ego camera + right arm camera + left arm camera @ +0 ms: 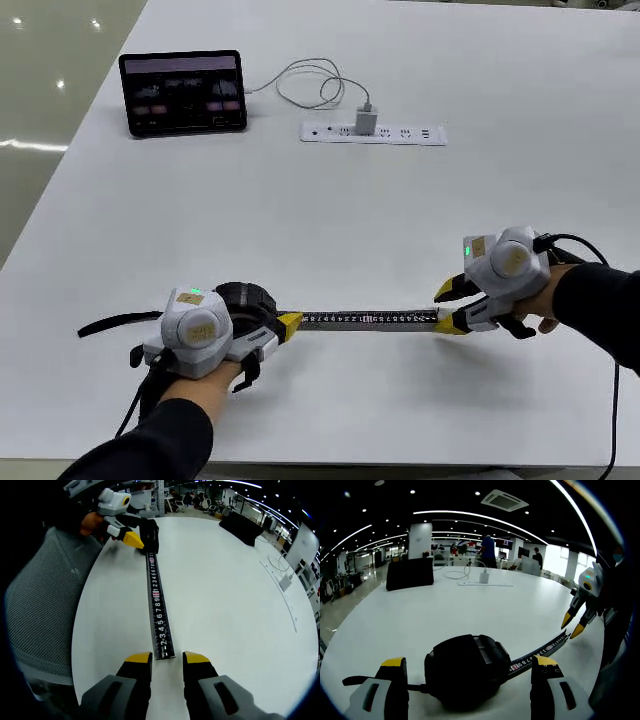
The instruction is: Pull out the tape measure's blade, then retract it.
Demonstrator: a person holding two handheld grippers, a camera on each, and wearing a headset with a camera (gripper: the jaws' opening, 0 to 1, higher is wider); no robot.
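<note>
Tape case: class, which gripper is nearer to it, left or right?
Left. The left gripper has a jaw either side of the case; the right gripper sits at the far end of the blade.

Open-plan office: long ceiling lights point(470, 514), ceiling air-conditioner point(504, 500), people point(487, 547) standing beyond a large white worktop point(330, 230).
</note>
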